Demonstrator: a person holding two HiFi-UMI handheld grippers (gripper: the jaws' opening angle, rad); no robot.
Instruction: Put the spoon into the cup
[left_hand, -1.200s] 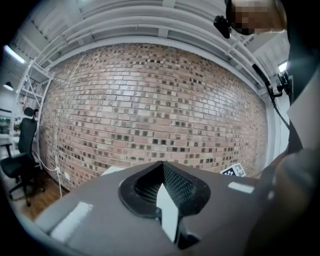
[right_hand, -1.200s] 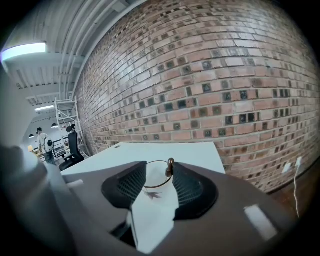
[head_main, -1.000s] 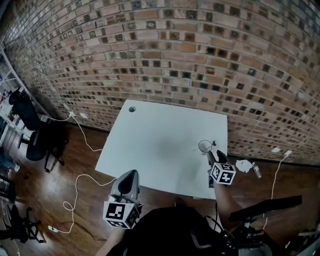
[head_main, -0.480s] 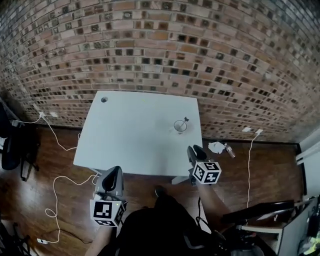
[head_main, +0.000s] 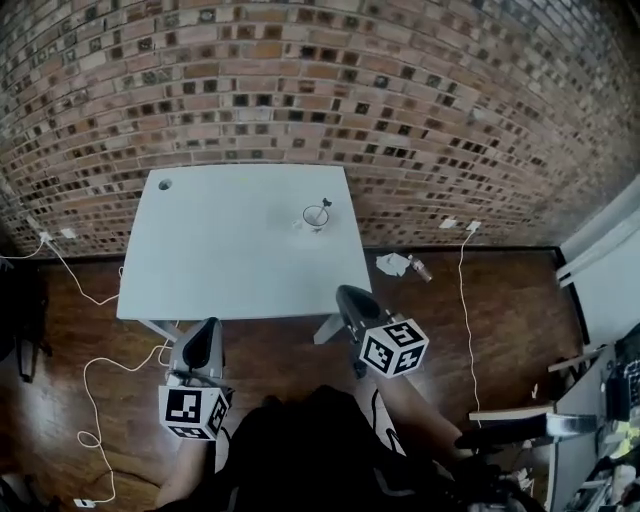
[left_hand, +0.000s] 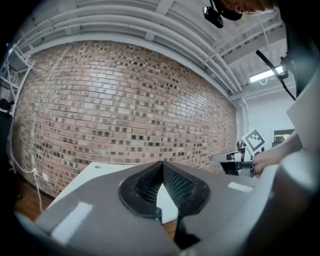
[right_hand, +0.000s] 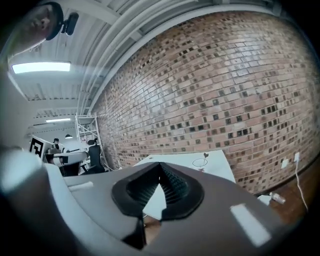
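Observation:
A clear cup (head_main: 316, 216) stands near the right edge of the white table (head_main: 220, 260), and the spoon (head_main: 325, 203) stands in it with its dark handle end sticking up. The cup (right_hand: 200, 162) and spoon (right_hand: 205, 155) also show small and far off in the right gripper view. My right gripper (head_main: 347, 295) (right_hand: 160, 165) is off the table's front right corner, over the floor, shut with nothing between its jaws. My left gripper (head_main: 205, 330) (left_hand: 162, 165) hangs before the table's front edge, shut and empty. The right gripper (left_hand: 235, 159) shows at the right of the left gripper view.
A brick wall (head_main: 300, 90) runs behind the table. A cable hole (head_main: 164, 184) sits in the table's far left corner. White cables (head_main: 100, 360) trail on the wooden floor at left. Crumpled paper (head_main: 393, 264) and a small bottle (head_main: 421, 269) lie right of the table.
The right gripper has come away from the cup, back past the table's front edge, and the left has drawn back too. The spoon stays in the cup.

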